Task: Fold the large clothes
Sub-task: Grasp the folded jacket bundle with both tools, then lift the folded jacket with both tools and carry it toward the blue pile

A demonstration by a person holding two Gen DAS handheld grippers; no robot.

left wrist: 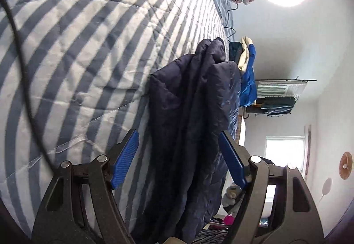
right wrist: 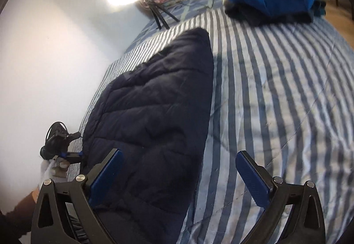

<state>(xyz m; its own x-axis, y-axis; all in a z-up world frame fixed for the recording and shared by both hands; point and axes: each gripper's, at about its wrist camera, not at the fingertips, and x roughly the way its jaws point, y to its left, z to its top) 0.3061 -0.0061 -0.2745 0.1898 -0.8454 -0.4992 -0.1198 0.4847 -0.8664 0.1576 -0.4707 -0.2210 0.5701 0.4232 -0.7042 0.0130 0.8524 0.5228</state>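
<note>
My navy quilted puffer jacket (right wrist: 150,111) lies folded into a long narrow shape along the bed's (right wrist: 276,93) wall-side edge, diamond-stitched and slightly glossy. My right hand-held gripper (right wrist: 179,179) gapes wide over it; my left hand-held gripper (left wrist: 179,160) straddles it, pads clear.

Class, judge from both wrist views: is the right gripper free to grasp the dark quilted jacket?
Probably yes. The right gripper stands open just above the dark quilted jacket, which lies flat on the striped bedspread with nothing between them.
</note>
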